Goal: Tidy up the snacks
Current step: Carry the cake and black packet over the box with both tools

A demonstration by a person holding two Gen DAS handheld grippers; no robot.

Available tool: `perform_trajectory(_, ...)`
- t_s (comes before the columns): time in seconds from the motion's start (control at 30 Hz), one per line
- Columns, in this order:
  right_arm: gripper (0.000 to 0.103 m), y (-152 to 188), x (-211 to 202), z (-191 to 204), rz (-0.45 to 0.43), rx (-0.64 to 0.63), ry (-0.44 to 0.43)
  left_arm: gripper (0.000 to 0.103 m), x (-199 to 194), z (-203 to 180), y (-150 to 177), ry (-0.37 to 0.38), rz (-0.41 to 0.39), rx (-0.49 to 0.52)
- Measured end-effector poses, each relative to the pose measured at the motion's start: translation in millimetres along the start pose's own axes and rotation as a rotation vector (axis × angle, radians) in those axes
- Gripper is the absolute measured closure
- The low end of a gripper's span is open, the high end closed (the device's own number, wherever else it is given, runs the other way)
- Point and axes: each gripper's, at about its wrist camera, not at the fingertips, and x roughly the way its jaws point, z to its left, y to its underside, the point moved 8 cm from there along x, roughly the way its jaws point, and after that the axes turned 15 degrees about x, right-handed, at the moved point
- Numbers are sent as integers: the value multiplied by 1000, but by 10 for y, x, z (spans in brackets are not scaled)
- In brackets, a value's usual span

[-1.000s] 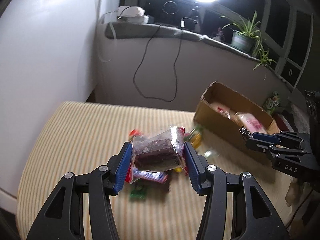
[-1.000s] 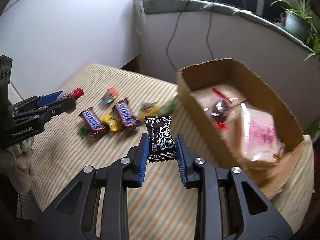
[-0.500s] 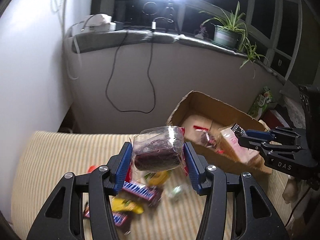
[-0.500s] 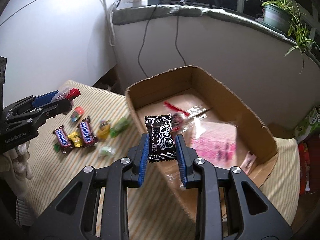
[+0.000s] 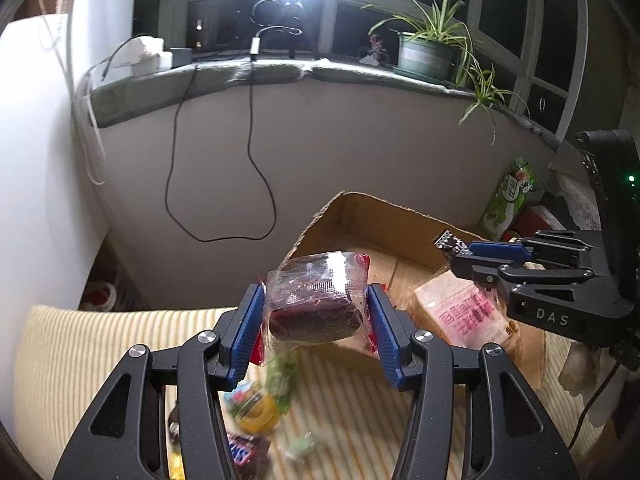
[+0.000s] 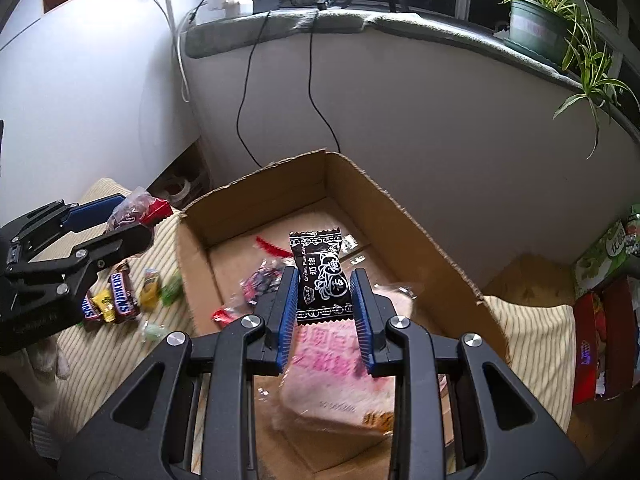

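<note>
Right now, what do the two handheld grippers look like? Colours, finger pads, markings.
Both match: the left gripper and right gripper have matte black plastic linkage arms with triangular cut-outs and round silver pivot screws. The fingers carry ribbed blue pads. White "DAS" lettering marks the right gripper's side; the left's side has faint lettering, partly legible. A green LED glows on the right unit's body.

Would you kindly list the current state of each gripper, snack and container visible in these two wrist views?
left gripper: shut on brown cake packet, held in the air near the box corner.
right gripper: shut on black candy packet, above the box interior.
cardboard box: open-topped, holding a pink bread bag and small wrappers.
Snickers bars: lying loose on the striped cloth.
</note>
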Motion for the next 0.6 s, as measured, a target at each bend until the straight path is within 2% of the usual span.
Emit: perform_trajectory(0.6,75,-160,231,-212,37,21,46,52,294,-250,-161,41,20,38)
